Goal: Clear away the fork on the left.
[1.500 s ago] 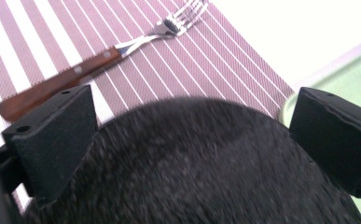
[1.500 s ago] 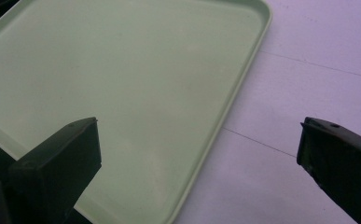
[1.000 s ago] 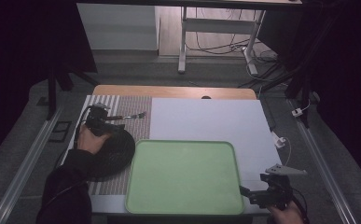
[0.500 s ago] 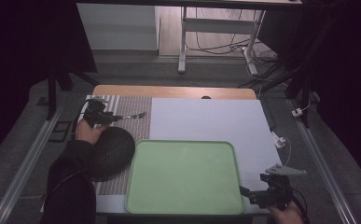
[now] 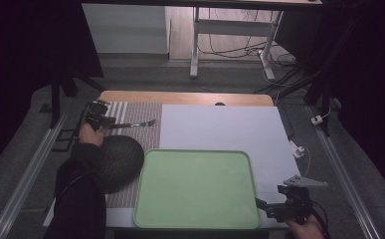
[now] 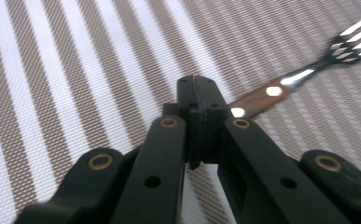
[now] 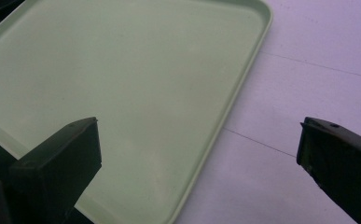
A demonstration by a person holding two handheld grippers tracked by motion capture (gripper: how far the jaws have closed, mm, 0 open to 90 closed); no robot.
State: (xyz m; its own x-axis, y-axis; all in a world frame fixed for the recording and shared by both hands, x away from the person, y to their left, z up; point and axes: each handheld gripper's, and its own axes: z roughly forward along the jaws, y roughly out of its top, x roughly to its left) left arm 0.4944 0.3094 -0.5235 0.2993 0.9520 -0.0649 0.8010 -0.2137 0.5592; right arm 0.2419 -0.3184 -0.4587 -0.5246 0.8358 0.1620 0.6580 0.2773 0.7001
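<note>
1. I have the left gripper (image 6: 199, 100) down on the striped placemat (image 5: 140, 112) near the table's far left corner, its jaws just closed together over the wooden handle end of the fork (image 6: 308, 77). The handle runs in under the pads; I judge it clamped, though the contact itself is hidden.
2. The step in hand is picking up the fork, which lies flat on the mat, tines pointing toward the white sheet (image 5: 220, 127).
3. Next I would lift gently, checking that the thin handle does not pivot, then carry it toward the green tray (image 5: 195, 211) at the near edge.
4. My right gripper (image 5: 272, 209) waits with jaws wide apart at the tray's near right corner, holding nothing.
5. Count: one fork, one tray, one placemat, one dark round bowl (image 5: 123, 157), two grippers.
</note>
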